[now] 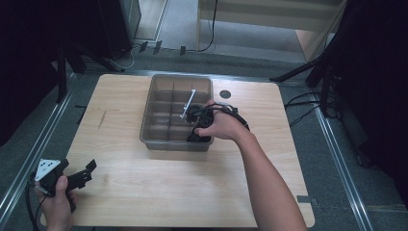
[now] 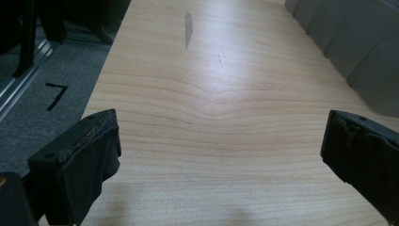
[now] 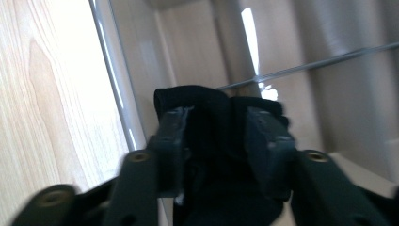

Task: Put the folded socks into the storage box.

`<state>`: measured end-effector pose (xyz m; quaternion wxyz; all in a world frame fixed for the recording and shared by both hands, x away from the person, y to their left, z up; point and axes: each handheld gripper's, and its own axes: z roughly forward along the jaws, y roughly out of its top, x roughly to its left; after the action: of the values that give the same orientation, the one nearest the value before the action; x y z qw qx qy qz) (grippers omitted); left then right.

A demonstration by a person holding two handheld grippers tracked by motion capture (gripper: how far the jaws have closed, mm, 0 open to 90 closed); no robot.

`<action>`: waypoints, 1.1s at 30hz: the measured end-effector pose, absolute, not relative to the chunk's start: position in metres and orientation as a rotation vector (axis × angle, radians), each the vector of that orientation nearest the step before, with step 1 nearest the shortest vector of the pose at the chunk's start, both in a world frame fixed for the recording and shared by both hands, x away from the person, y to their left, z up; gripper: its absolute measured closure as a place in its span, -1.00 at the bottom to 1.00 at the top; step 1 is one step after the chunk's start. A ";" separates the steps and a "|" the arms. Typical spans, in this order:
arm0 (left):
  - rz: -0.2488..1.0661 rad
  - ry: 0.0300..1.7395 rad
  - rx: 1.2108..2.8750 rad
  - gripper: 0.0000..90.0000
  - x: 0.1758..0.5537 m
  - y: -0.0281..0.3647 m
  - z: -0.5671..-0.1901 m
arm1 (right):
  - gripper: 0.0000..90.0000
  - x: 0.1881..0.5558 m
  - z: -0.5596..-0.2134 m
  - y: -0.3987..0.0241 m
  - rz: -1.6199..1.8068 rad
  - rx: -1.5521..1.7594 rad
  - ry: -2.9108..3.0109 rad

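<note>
A grey plastic bin [image 1: 154, 115] with inner dividers stands in the middle of the wooden table [image 1: 144, 183]. My right gripper [image 1: 198, 134] reaches down into its front right compartment and is shut on a black cloth item [image 3: 214, 122], which looks like a sock, pinched between the two jaws. A white-grey rod-like part [image 1: 188, 103] sticks up in the bin beside the hand. My left gripper [image 1: 89, 171] rests at the table's front left corner, its jaws wide apart with bare wood [image 2: 216, 132] between them.
The bin's grey side wall [image 2: 357, 52] appears at the right of the left gripper view. A small dark round mark [image 1: 225, 94] lies on the table behind the bin. Black stands and cables [image 1: 308, 96] surround the table, with metal rails [image 1: 337, 154] along both sides.
</note>
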<state>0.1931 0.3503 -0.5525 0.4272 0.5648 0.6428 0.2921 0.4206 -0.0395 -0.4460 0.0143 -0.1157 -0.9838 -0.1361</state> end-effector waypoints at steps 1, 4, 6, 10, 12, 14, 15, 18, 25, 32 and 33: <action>0.731 1.605 1.411 -1.00 0.193 0.350 -0.553 | 0.01 0.420 -0.442 -0.042 -0.451 -0.380 -3.063; 0.729 1.606 1.411 -1.00 0.193 0.350 -0.553 | -0.10 0.421 -0.431 -0.052 -0.529 -0.421 -3.062; 0.730 1.604 1.414 -1.00 0.193 0.349 -0.553 | -0.19 0.422 -0.425 -0.059 -0.562 -0.447 -3.075; 0.729 1.605 1.411 -1.00 0.193 0.349 -0.553 | -0.31 0.419 -0.416 -0.075 -0.623 -0.469 -3.089; 0.729 1.605 1.411 -1.00 0.193 0.349 -0.553 | -0.39 0.419 -0.412 -0.083 -0.663 -0.495 -3.084; 0.729 1.605 1.413 -1.00 0.193 0.349 -0.553 | -0.47 0.418 -0.409 -0.095 -0.704 -0.514 -3.093; 0.729 1.605 1.413 -1.00 0.193 0.350 -0.553 | -0.47 0.418 -0.409 -0.095 -0.704 -0.514 -3.093; 0.728 1.606 1.411 -1.00 0.193 0.350 -0.553 | -0.51 0.417 -0.409 -0.106 -0.721 -0.571 -3.101; 0.728 1.606 1.412 -1.00 0.193 0.350 -0.553 | -0.59 0.412 -0.415 -0.126 -0.791 -0.707 -3.105; 0.729 1.606 1.412 -1.00 0.193 0.350 -0.553 | -0.61 0.409 -0.423 -0.149 -0.951 -0.933 -3.069; 0.729 1.606 1.412 -1.00 0.193 0.350 -0.553 | -0.61 0.409 -0.424 -0.152 -0.980 -0.970 -3.061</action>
<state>0.1932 0.3495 -0.5526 0.4270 0.5653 0.6428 0.2916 0.4086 -0.1523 -0.4244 -0.1077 -0.2871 -0.9065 -0.2901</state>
